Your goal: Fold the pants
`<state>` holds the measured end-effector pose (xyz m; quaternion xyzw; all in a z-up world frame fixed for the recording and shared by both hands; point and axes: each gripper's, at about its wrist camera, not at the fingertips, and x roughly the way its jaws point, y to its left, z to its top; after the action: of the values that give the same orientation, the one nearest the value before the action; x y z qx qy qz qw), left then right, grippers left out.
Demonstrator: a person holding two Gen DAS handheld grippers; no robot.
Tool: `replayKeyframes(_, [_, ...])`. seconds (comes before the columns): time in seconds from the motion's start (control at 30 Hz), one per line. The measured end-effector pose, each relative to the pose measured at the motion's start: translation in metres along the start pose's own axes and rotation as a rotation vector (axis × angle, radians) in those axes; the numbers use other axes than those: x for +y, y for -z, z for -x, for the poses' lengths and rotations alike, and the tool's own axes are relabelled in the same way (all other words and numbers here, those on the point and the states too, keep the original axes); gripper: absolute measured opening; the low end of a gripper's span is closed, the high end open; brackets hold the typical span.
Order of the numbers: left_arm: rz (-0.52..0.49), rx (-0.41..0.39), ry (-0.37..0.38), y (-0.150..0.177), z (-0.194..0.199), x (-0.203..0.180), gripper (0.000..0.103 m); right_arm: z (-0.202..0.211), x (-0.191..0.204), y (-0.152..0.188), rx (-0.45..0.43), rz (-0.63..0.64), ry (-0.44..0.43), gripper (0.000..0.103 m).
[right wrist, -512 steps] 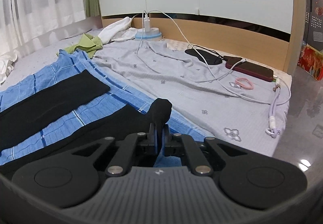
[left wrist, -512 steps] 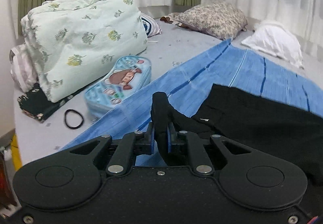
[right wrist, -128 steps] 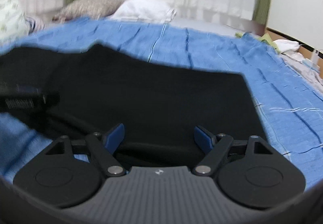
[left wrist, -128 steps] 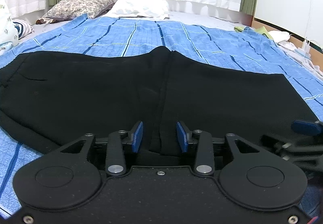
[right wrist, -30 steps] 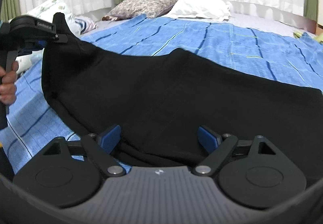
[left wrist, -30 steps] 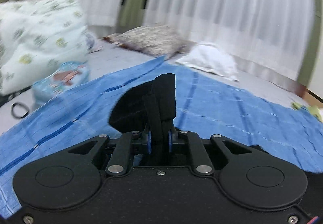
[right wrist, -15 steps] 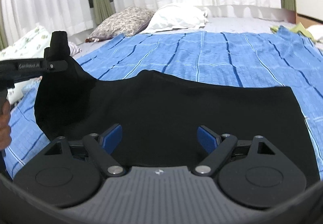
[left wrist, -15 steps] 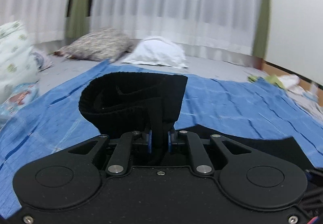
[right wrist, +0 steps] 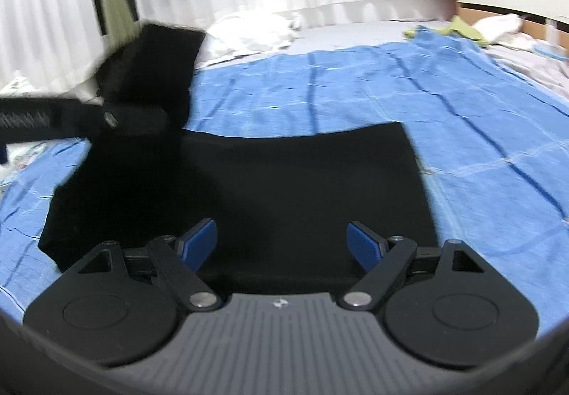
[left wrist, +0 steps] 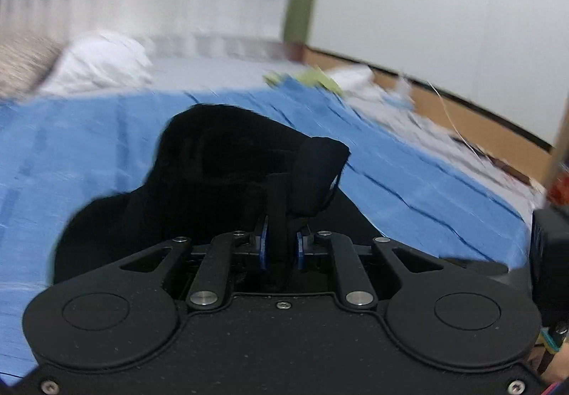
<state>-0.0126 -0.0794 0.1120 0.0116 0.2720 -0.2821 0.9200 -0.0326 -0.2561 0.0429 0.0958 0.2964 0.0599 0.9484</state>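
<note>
The black pants (right wrist: 302,181) lie folded on the blue striped sheet (right wrist: 462,103). My left gripper (left wrist: 281,245) is shut on one end of the pants (left wrist: 220,174) and holds it lifted above the rest. In the right wrist view the left gripper (right wrist: 117,117) shows at the left with the raised fabric bunched over it. My right gripper (right wrist: 282,242) is open and empty, low over the near edge of the pants.
A white pillow (right wrist: 249,28) lies at the far side by the curtains. Green and white clothes (right wrist: 462,28) sit at the far right by the wooden headboard (left wrist: 462,117). Cables lie on the grey bedding at the right.
My left gripper has swung to the right, carrying the lifted end of the pants over the part on the sheet. The right gripper has stayed open over the near edge.
</note>
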Motion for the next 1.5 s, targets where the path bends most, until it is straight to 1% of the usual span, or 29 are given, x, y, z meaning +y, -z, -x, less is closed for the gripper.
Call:
replayKeyframes(0.1, [0.001,0.088,0.018,0.008,-0.026,-0.015,0.019,0.008,-0.013,0.007,0.008,0.003,0.04,0.089])
replayKeyframes(0.17, [0.039,0.147,0.068,0.012,-0.035,-0.015,0.032,0.012,-0.02,0.012,0.013,0.0,0.053,0.089])
replayKeyframes(0.2, [0.064,0.157,0.097,0.013,-0.037,-0.012,0.034,0.013,-0.022,0.015,0.013,-0.003,0.052,0.089])
replayKeyframes(0.23, [0.08,0.157,0.126,0.014,-0.034,-0.011,0.039,0.014,-0.024,0.016,0.013,-0.006,0.052,0.089])
replayKeyframes(0.27, [0.085,0.154,0.141,0.02,-0.027,-0.002,0.049,0.013,-0.024,0.017,0.017,-0.006,0.052,0.089])
replayKeyframes(0.33, [0.079,0.137,0.13,0.02,-0.023,0.006,0.058,0.01,-0.024,0.016,0.018,-0.002,0.055,0.089])
replayKeyframes(0.43, [0.06,0.103,0.074,0.026,-0.004,0.02,0.06,0.008,-0.022,0.016,0.019,-0.006,0.045,0.089])
replayKeyframes(0.5, [0.056,0.078,0.012,0.029,0.01,0.031,0.061,0.008,-0.02,0.017,0.02,-0.016,0.031,0.089])
replayKeyframes(0.6, [0.046,0.049,-0.156,0.039,0.022,0.049,0.061,0.008,-0.015,0.017,0.024,-0.031,0.007,0.089])
replayKeyframes(0.7, [0.062,0.052,-0.294,0.05,0.023,0.068,0.061,0.006,-0.011,0.017,0.037,-0.051,-0.018,0.09])
replayKeyframes(0.77, [0.094,0.064,-0.364,0.059,0.025,0.082,0.061,0.005,-0.009,0.017,0.049,-0.062,-0.034,0.094])
replayKeyframes(0.87, [0.123,0.092,-0.442,0.073,0.024,0.099,0.061,0.005,-0.006,0.018,0.063,-0.063,-0.055,0.099])
replayKeyframes(0.93, [0.128,0.109,-0.461,0.082,0.021,0.107,0.061,0.005,-0.004,0.018,0.069,-0.074,-0.074,0.102])
replayKeyframes(1.0, [0.141,0.115,-0.453,0.089,0.018,0.114,0.062,0.005,-0.004,0.017,0.073,-0.105,-0.102,0.103])
replayKeyframes(1.07, [0.142,0.108,-0.447,0.092,0.013,0.115,0.062,0.002,-0.003,0.014,0.074,-0.138,-0.108,0.103])
replayKeyframes(1.1, [0.139,0.108,-0.447,0.092,0.01,0.113,0.062,-0.002,-0.002,0.013,0.069,-0.156,-0.095,0.103])
replayKeyframes(1.17, [0.136,0.107,-0.445,0.093,0.009,0.111,0.062,-0.011,0.001,0.012,0.059,-0.205,-0.044,0.102])
replayKeyframes(1.2, [0.134,0.108,-0.443,0.091,0.005,0.108,0.062,-0.016,0.002,0.011,0.054,-0.225,-0.023,0.095])
replayKeyframes(1.23, [0.132,0.108,-0.441,0.091,0.004,0.105,0.062,-0.021,0.003,0.012,0.044,-0.239,0.004,0.084])
replayKeyframes(1.27, [0.129,0.108,-0.439,0.091,0.004,0.102,0.062,-0.025,0.007,0.012,0.03,-0.235,0.05,0.076])
replayKeyframes(1.3, [0.127,0.109,-0.434,0.091,0.005,0.099,0.062,-0.029,0.012,0.012,0.02,-0.211,0.09,0.06])
replayKeyframes(1.33, [0.128,0.112,-0.424,0.09,0.005,0.097,0.064,-0.031,0.015,0.012,0.014,-0.194,0.119,0.055])
replayKeyframes(1.37, [0.131,0.117,-0.411,0.089,0.005,0.096,0.064,-0.032,0.018,0.011,0.003,-0.182,0.135,0.045])
replayKeyframes(1.4, [0.131,0.12,-0.404,0.088,0.006,0.093,0.064,-0.031,0.019,0.01,-0.011,-0.171,0.145,0.037])
replayKeyframes(1.47, [0.121,0.116,-0.405,0.086,0.008,0.088,0.064,-0.025,0.02,0.006,-0.044,-0.149,0.175,0.031])
replayKeyframes(1.5, [0.114,0.11,-0.405,0.084,0.01,0.085,0.064,-0.019,0.02,0.004,-0.073,-0.128,0.196,0.03])
